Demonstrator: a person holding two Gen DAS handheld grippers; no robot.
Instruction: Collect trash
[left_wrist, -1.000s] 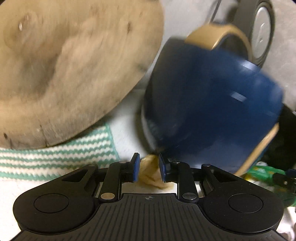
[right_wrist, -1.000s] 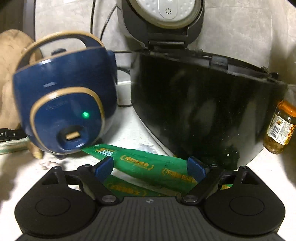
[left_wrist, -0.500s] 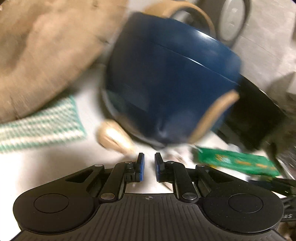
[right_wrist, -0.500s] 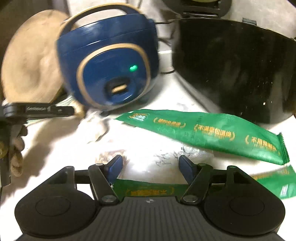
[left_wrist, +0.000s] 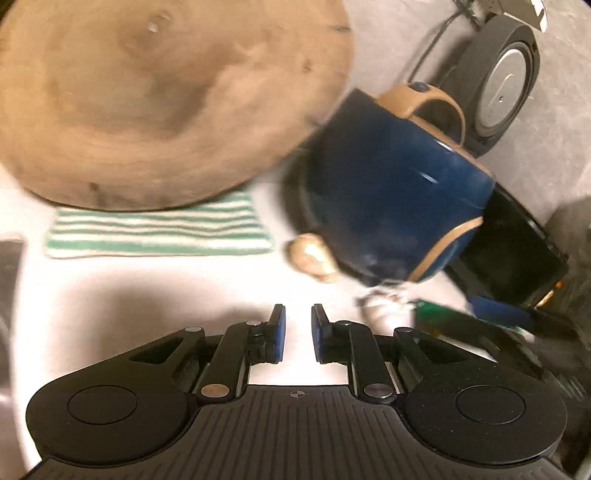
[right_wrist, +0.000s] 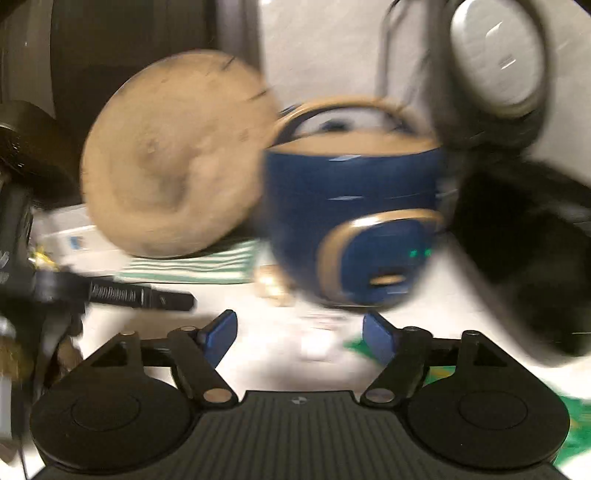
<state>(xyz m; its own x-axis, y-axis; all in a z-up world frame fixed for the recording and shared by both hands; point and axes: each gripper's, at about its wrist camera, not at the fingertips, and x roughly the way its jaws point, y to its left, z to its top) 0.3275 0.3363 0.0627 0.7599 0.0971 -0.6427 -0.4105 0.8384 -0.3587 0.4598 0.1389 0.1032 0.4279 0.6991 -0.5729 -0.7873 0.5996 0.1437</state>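
My left gripper (left_wrist: 297, 314) hovers over bare white counter, its jaws a narrow gap apart and opening, nothing between them. A tan lump (left_wrist: 312, 256) lies just ahead beside the blue cooker (left_wrist: 388, 192). A crumpled pale scrap (left_wrist: 380, 306) and a green wrapper (left_wrist: 443, 317) lie to the right. My right gripper (right_wrist: 299, 319) is about half open and closing. The blurred pale scrap (right_wrist: 317, 339) lies on the counter below its gap, untouched. The green wrapper (right_wrist: 354, 345) pokes out by its right finger.
A round wooden board (left_wrist: 166, 103) leans at the back over a green-striped cloth (left_wrist: 159, 229). A black pot (right_wrist: 524, 258) with a raised grey lid (right_wrist: 495, 55) stands right of the cooker (right_wrist: 354, 221). A black bar (right_wrist: 140, 295) juts in from the left.
Both views have pulled back and swung left, so the board and cloth show more. The left jaws closed empty, then parted slightly. The right jaws narrowed, and the green wrappers slid toward the right edge.
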